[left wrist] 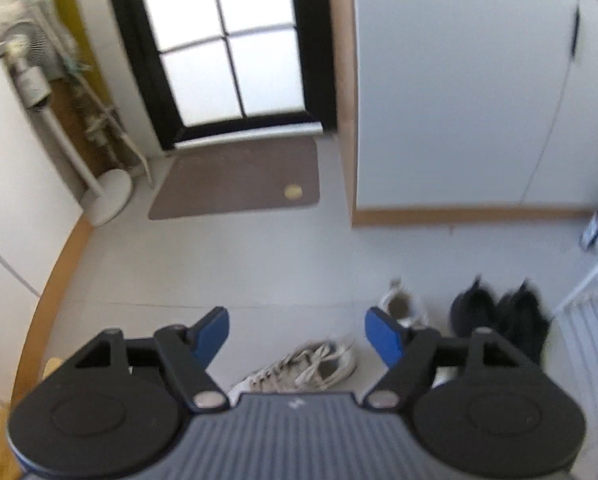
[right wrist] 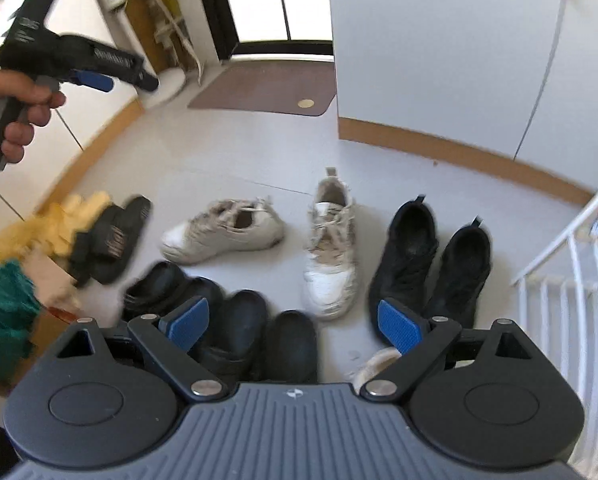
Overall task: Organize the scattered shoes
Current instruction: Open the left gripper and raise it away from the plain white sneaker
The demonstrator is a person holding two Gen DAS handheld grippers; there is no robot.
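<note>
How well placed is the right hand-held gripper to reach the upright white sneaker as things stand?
Probably well placed. The right hand-held gripper is open and empty, and the upright white sneaker lies just ahead between its fingers' line, with bare floor around it and nothing on top.

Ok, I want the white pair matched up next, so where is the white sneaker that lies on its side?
In the right wrist view the tipped white sneaker lies mid-floor, between the black slide sandal on its left and the upright white sneaker on its right.
</note>
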